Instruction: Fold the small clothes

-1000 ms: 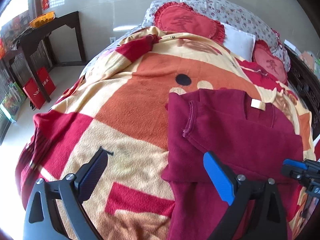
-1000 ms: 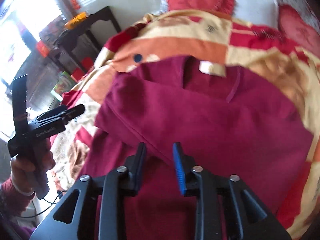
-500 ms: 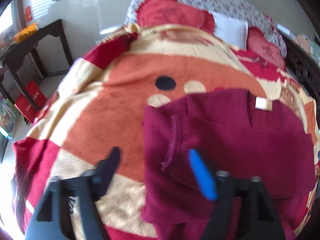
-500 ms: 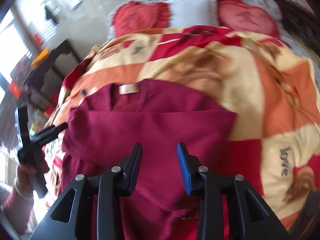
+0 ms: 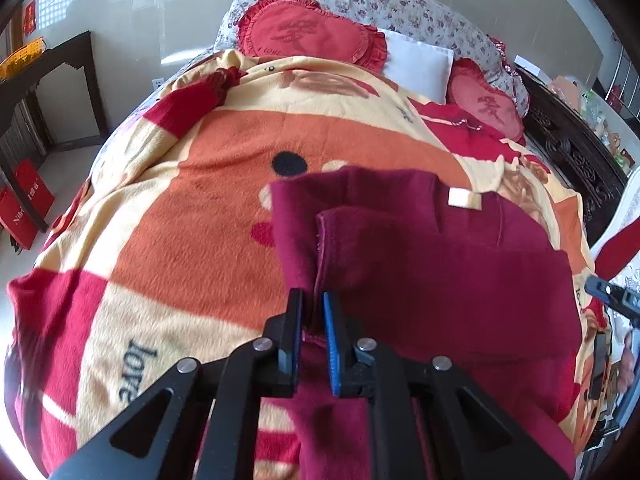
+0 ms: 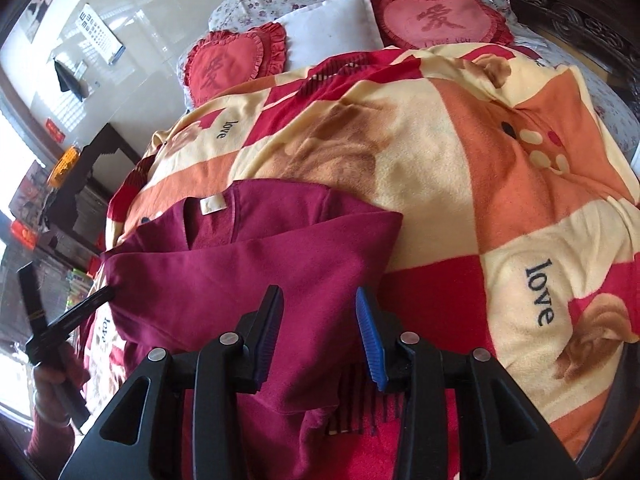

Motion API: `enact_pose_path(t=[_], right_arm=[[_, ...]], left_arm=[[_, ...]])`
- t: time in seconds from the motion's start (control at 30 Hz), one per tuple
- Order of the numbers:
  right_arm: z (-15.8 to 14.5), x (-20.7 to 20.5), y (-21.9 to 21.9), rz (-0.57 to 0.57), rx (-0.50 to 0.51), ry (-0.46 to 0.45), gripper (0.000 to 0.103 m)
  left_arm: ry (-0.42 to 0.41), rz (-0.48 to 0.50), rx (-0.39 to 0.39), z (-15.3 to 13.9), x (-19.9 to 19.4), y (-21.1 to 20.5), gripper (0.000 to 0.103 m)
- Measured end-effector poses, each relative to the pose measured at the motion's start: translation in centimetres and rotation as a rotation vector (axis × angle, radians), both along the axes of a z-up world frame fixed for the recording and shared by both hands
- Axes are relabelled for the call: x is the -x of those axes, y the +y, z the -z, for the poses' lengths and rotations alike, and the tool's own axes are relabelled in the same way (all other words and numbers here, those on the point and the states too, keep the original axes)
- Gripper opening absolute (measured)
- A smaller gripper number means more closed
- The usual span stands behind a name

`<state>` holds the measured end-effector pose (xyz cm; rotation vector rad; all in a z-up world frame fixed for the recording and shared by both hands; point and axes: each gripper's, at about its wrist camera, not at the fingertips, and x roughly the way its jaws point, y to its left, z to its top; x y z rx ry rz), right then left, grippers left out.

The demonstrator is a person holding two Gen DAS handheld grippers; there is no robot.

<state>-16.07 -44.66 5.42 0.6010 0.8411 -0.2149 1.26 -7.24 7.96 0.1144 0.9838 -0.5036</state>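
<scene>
A maroon sweater point(image 5: 440, 280) lies on the patterned blanket point(image 5: 180, 220), sleeves folded across its body, white neck label point(image 5: 462, 199) up. My left gripper point(image 5: 312, 320) is shut on the sweater's left edge, pinching a fold of cloth. In the right wrist view the sweater point(image 6: 240, 272) lies left of centre. My right gripper point(image 6: 318, 320) is open, its fingers straddling the sweater's right edge just above the cloth. The left gripper point(image 6: 96, 296) shows at that view's left, gripping the sweater's far edge.
Two red heart cushions point(image 5: 308, 32) point(image 5: 486, 100) and a white pillow point(image 5: 416, 64) lie at the head of the bed. A dark wooden table point(image 5: 48, 64) stands on the left. A carved dark bed frame point(image 5: 572, 148) runs along the right.
My left gripper moved in from the open blanket and shut on the sweater's left edge. My right gripper swung right to the sweater's right edge and opened wider.
</scene>
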Motion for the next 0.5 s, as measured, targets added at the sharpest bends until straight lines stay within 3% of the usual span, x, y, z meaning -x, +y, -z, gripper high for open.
enact_pose_path(t=[0.07, 0.13, 0.33, 0.37, 0.43, 0.5], right_arm=[[0.5, -0.2, -0.5, 0.023, -0.009, 0.009, 0.024], [1.1, -0.5, -1.0, 0.048, -0.022, 0.020, 0.029], [3.6, -3.3, -2.2, 0.069, -0.037, 0.101, 0.040], [4.2, -4.0, -2.3, 0.063, -0.043, 0.122, 0.038], [4.8, -4.9, -2.4, 0.041, -0.038, 0.142, 0.003], [3.4, -4.9, -1.9, 0.027, 0.064, 0.108, 0.000]], left_arm=[[-0.007, -0.003, -0.016, 0.1, 0.4, 0.1, 0.009], [-0.019, -0.019, -0.038, 0.2, 0.5, 0.1, 0.001], [-0.019, -0.029, -0.034, -0.3, 0.1, 0.0, 0.001], [-0.019, -0.025, -0.036, -0.4, 0.2, -0.1, 0.001], [-0.020, -0.017, -0.041, -0.6, 0.6, -0.2, 0.001], [-0.031, -0.010, -0.050, -0.7, 1.1, -0.3, 0.007]])
